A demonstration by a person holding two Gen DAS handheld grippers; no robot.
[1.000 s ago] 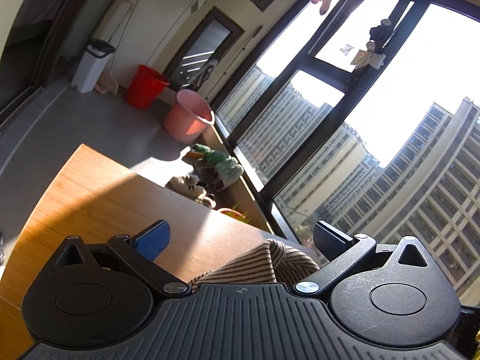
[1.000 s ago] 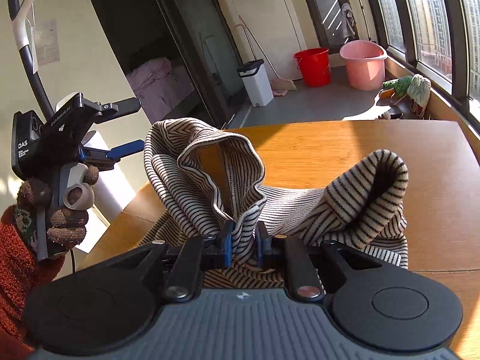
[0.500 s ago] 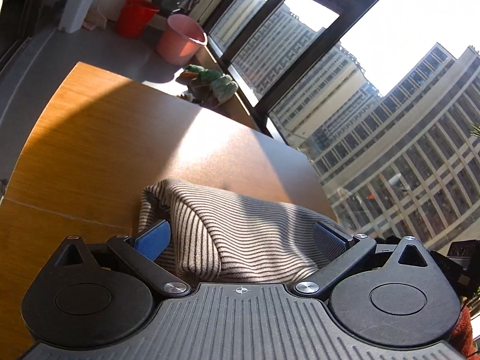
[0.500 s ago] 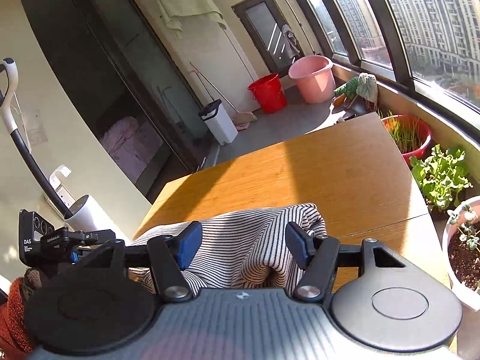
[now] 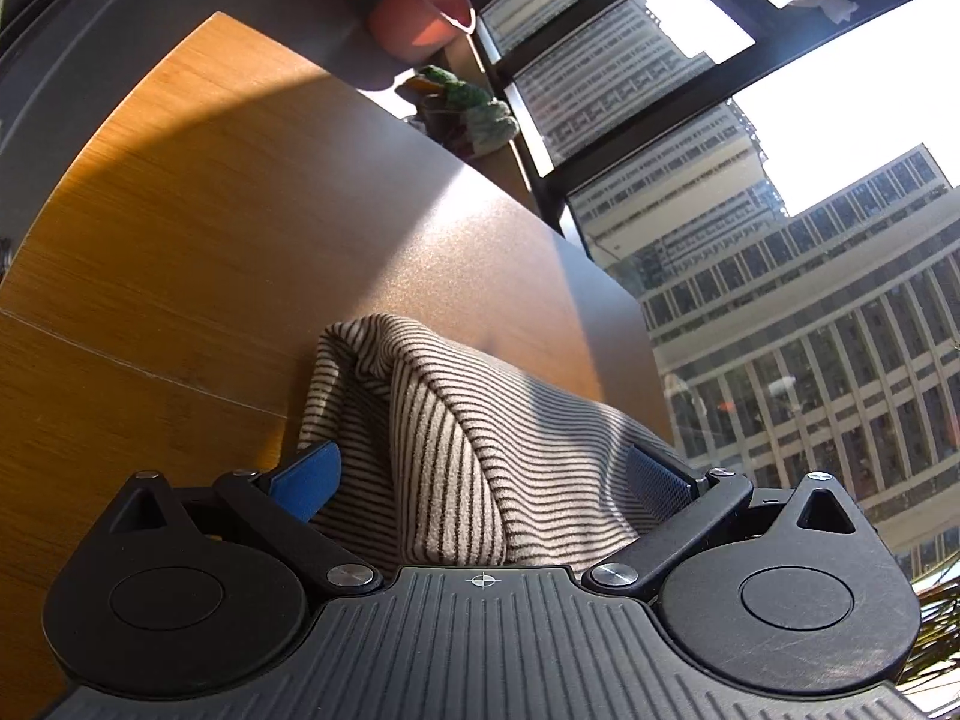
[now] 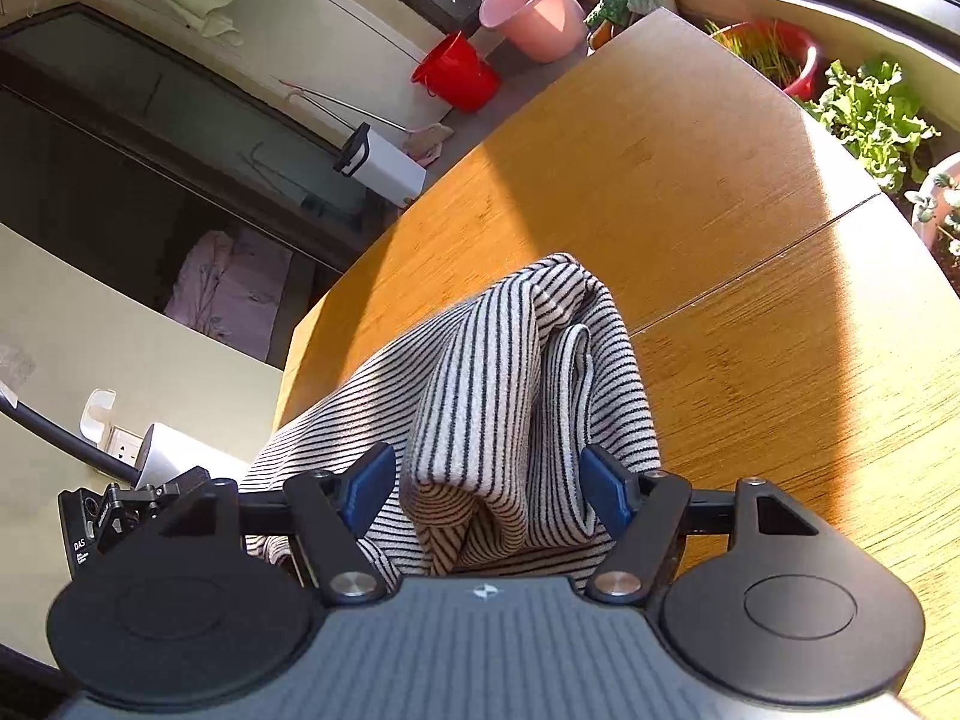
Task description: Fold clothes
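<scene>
A black-and-white striped garment [image 5: 480, 438] lies bunched on the wooden table [image 5: 180, 228]. My left gripper [image 5: 480, 477] is open, its blue pads wide apart on either side of a raised fold of the garment. In the right wrist view the same garment [image 6: 498, 378] lies in a heap with folds standing up. My right gripper [image 6: 489, 489] is open too, with a thick fold between its spread blue pads. The left gripper's body [image 6: 114, 519] shows at the lower left of the right wrist view.
The table's far edge is near a window sill with potted plants [image 6: 870, 114]. A pink bucket [image 6: 534, 6], a red bucket [image 6: 459, 75] and a white bin [image 6: 381, 165] stand on the floor beyond. A seam [image 6: 750, 276] runs across the table.
One second ago my right gripper was shut on the lifted garment; it has opened and the garment has dropped onto the table. Both grippers have come low over the heap.
</scene>
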